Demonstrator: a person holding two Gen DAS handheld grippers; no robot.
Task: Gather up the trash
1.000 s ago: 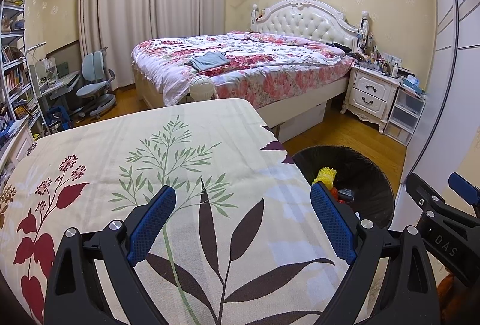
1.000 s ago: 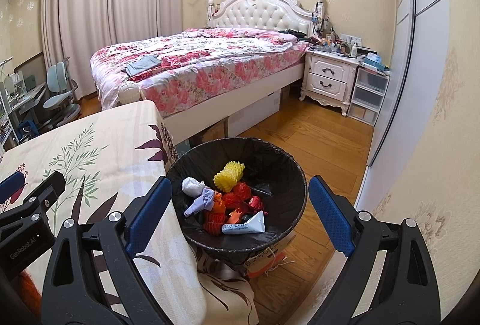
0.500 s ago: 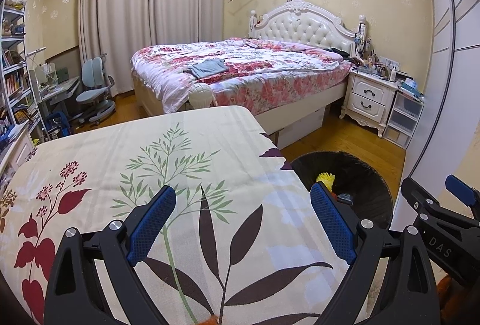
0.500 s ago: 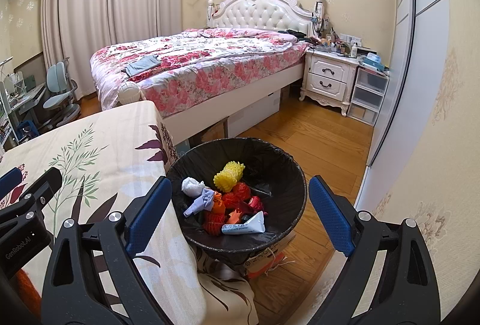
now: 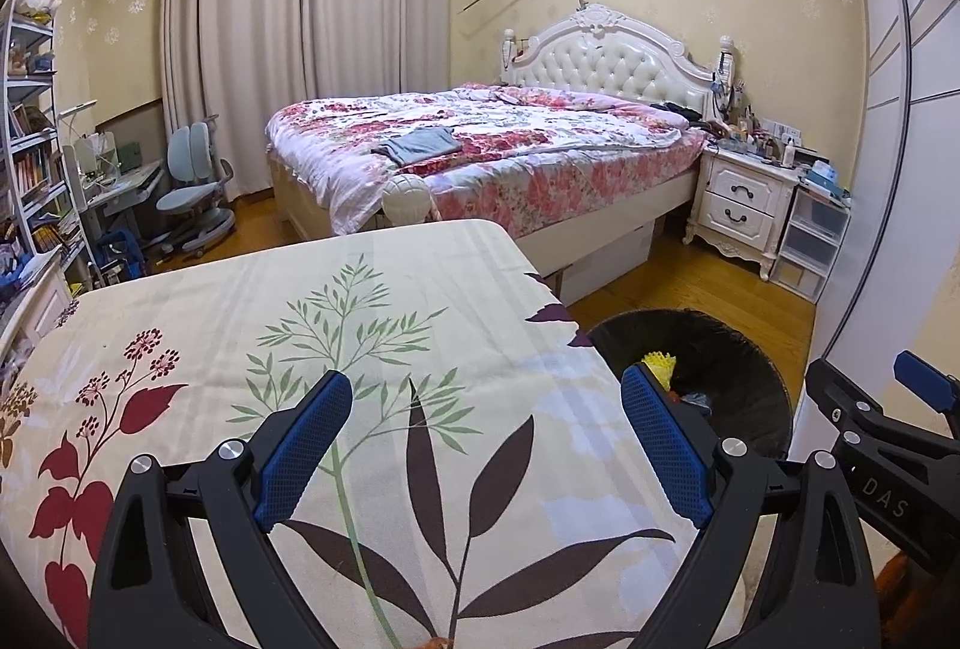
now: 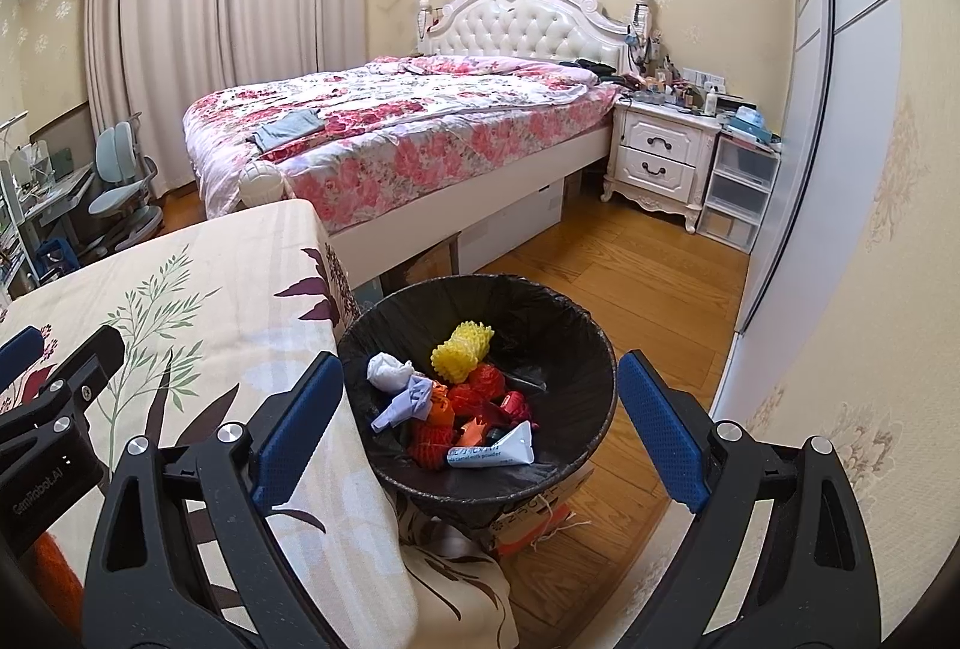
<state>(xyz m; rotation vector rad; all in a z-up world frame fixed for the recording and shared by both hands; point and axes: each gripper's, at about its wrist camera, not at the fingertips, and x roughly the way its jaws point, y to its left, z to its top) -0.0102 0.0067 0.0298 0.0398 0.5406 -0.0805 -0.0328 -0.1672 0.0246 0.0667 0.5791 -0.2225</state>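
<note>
A black-lined trash bin (image 6: 576,325) stands on the floor at the table's right edge; it also shows in the left wrist view (image 5: 750,349). It holds a yellow foam net (image 6: 462,352), red and orange nets (image 6: 468,400), crumpled white paper (image 6: 387,372) and a white tube (image 6: 495,451). My right gripper (image 6: 480,445) is open and empty, held above the bin. My left gripper (image 5: 486,460) is open and empty over the floral tablecloth (image 5: 300,349). A bit of orange (image 5: 441,643) shows at the bottom edge of the left wrist view.
The table with its leaf-print cloth (image 6: 198,289) fills the left. A bed (image 6: 408,133), a white nightstand (image 6: 660,157) and plastic drawers (image 6: 741,193) stand behind. A wardrobe wall (image 6: 840,169) runs along the right. Desk chair (image 5: 192,187) and shelves (image 5: 30,157) at far left.
The left gripper has tilted up and drawn back slightly, so the bed and room sit lower in its view. The right gripper has barely moved. Both stay open.
</note>
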